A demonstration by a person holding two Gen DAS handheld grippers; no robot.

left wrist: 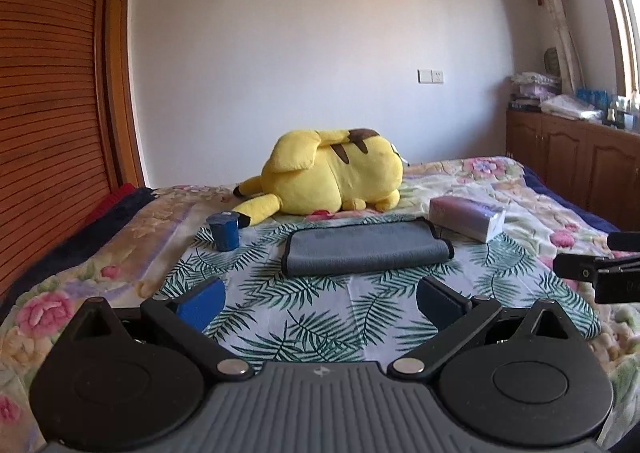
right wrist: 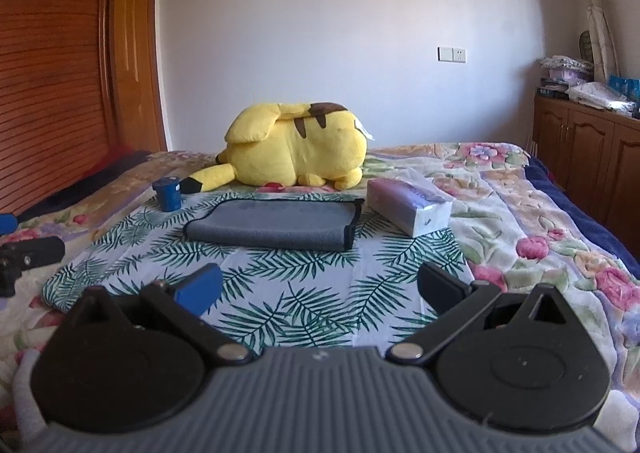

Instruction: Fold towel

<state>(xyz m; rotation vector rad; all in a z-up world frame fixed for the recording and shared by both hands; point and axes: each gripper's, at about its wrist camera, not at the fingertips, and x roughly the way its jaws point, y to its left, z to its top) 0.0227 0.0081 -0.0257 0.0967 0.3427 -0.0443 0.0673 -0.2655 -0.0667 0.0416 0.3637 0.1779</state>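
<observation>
Daylit from window (left wrist: 624,13) at right; glare there. Soft shadows. Strong fisheye bending at edges. Mostly sharp; slight softness.

Items you cannot fully read, placed from the yellow plush toy (left wrist: 336,173):

- Plush toy: face turned away from you, hidden.
- Right gripper (left wrist: 600,273), right of the toy in your left wrist view: cut off by the frame edge.
- Clutter on the cabinet top (right wrist: 592,93), far right of the toy: too small to identify.
- Dark bundle (right wrist: 100,169), left of the toy: blurred.
</observation>
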